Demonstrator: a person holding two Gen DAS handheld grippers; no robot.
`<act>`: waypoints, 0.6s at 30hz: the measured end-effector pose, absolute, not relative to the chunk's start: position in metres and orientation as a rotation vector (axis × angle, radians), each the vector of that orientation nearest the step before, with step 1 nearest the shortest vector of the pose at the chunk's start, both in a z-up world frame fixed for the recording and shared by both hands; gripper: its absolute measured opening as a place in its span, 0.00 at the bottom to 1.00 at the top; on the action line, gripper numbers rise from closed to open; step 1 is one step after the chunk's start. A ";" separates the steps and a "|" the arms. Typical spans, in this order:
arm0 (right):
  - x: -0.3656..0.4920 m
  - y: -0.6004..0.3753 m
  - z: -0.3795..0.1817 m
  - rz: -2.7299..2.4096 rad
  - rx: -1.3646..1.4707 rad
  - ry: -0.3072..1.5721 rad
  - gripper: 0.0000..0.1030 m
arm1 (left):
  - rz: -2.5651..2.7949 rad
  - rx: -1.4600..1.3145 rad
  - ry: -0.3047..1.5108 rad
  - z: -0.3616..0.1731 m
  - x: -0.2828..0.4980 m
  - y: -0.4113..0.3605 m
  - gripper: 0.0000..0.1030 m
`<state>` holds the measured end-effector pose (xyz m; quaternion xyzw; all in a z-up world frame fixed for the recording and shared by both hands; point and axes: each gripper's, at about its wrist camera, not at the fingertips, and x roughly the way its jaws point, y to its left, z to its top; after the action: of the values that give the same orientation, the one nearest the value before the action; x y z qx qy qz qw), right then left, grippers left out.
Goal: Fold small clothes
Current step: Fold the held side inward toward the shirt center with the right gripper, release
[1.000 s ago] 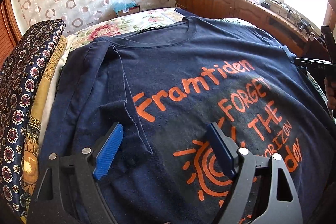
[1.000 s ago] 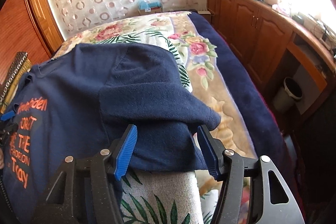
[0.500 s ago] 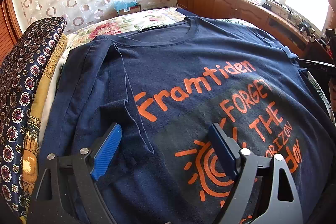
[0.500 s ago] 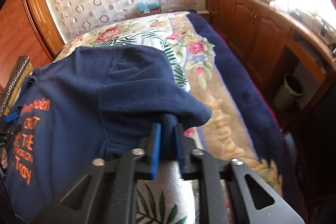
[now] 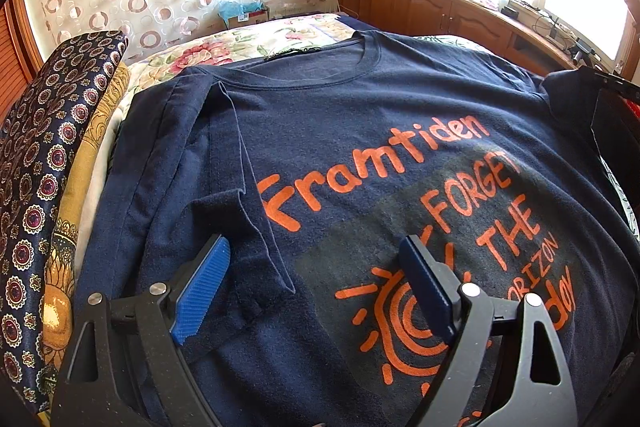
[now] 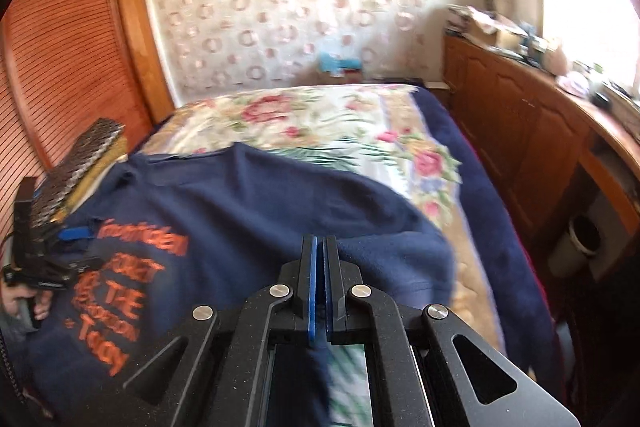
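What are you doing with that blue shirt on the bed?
A person is folding a navy T-shirt with orange writing, spread out on a flowery bed cover. The right tool has pinched the shirt's right sleeve and is lifting it off the bed. The left tool hangs wide open over the other side of the shirt, where the left sleeve already lies folded in. It is not gripping anything.

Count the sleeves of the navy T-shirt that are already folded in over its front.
1. The left sleeve lies folded over the T-shirt chest, under the open left gripper. The right sleeve is pinched in the right gripper, not yet folded over.
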<state>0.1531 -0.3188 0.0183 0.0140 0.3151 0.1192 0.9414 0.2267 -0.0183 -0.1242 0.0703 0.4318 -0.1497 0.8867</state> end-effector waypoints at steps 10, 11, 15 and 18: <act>0.156 -0.274 -0.041 0.349 0.014 0.796 0.02 | -0.311 0.146 0.898 -0.124 0.227 -0.019 0.84; 0.157 -0.275 -0.044 0.347 0.019 0.807 0.02 | -0.311 0.146 0.898 -0.124 0.227 -0.019 0.84; 0.156 -0.280 -0.041 0.311 -0.001 0.805 0.05 | -0.311 0.146 0.898 -0.124 0.227 -0.018 0.84; 0.155 -0.279 -0.024 0.221 -0.041 0.789 0.31 | -0.311 0.146 0.898 -0.124 0.227 -0.018 0.84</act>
<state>0.1546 -0.2791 -0.0237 -0.0200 0.3835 0.1076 0.9170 0.2267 -0.0183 -0.1239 0.0702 0.4319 -0.1496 0.8867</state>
